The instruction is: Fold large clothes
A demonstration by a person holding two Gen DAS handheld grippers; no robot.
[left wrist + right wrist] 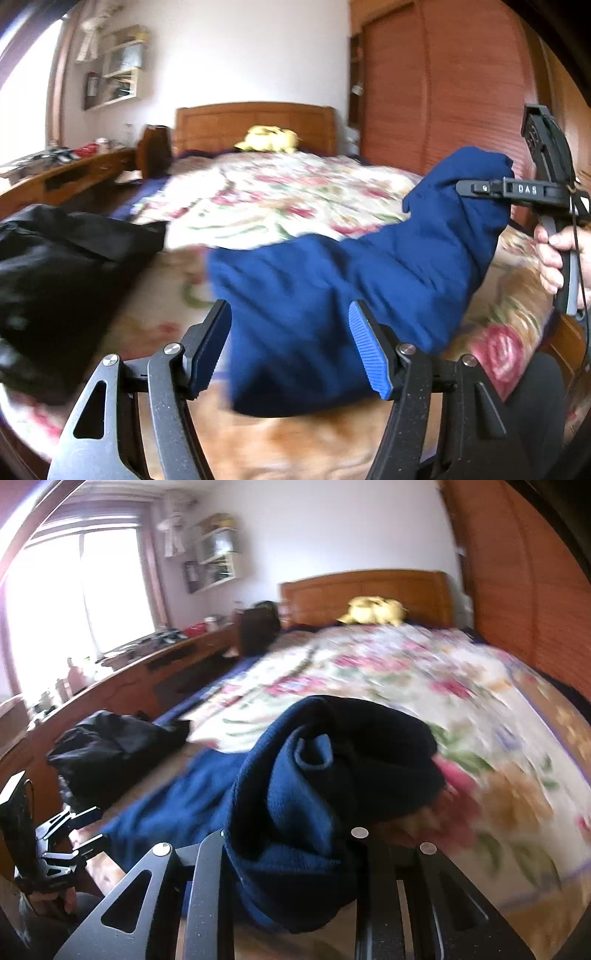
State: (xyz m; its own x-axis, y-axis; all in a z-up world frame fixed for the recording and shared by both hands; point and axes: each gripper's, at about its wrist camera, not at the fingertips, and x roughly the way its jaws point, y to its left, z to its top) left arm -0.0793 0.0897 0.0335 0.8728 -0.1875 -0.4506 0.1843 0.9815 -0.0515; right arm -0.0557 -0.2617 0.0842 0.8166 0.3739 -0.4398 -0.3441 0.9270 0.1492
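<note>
Right now my right gripper [291,853] pinches the blue garment [332,288], lifted at three o'clock over the floral bedspread [280,192]; my left gripper [291,343] gapes apart, empty. Black clothing [62,266] crowds nine o'clock; open bedspread at twelve.

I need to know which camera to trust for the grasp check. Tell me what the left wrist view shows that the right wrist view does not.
Left wrist view only: the left gripper open with blue ribbed pads, the dark blue fleece garment lying between them ungripped, and the person's bare hand on the right gripper's handle.

Right wrist view only: the bright window, and a close look at the right gripper shut on bunched fleece.

Both: the floral quilt, the black garment, the yellow plush toy and the wooden headboard.
</note>
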